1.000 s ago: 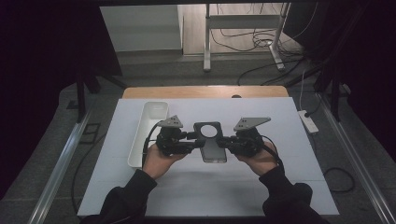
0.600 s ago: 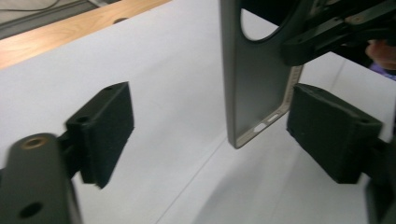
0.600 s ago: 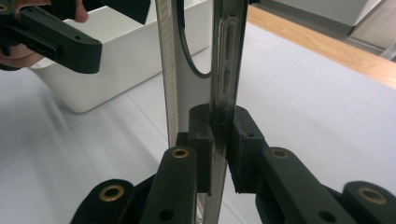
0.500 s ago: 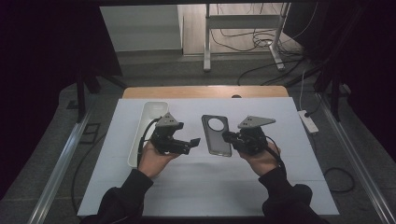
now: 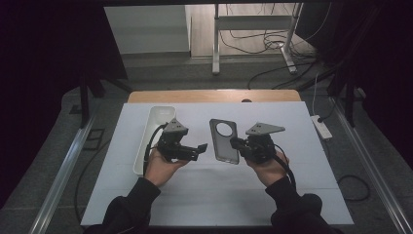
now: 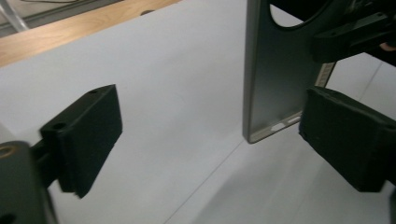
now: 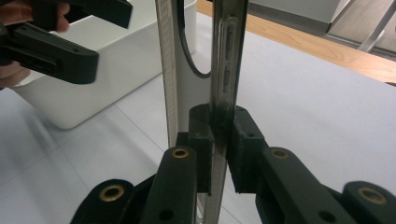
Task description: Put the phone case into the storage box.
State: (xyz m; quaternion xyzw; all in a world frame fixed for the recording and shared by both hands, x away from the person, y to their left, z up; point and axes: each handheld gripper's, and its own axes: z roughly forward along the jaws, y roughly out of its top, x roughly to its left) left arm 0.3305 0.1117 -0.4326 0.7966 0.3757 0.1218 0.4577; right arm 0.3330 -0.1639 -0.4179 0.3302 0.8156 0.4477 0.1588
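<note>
On the white table cover (image 5: 214, 190), seen from the high view, a grey phone case (image 5: 224, 140) with a round camera cut-out lies between the two grippers; its right edge is partly hidden behind the right gripper (image 5: 235, 143). From the left gripper view the case (image 6: 275, 74) is cut off at the top of the frame, so its full outline cannot be read there. From the right gripper view the case (image 7: 224, 60) appears edge-on and runs out of frame above, and its lower end is hidden behind the jaw arms. The right gripper (image 7: 219, 140) has its jaws drawn narrow, both pads pressing on one side wall of the case. The left gripper (image 5: 202, 147) has just been opening: its pads (image 6: 88, 135) stand wide apart with bare table cover between them, and the case sits just beyond the far pad, untouched. A white rectangular bin (image 5: 155, 127) stands at the left, its near end hidden behind the left hand (image 5: 160, 165). Table surroundings fall into darkness.
</note>
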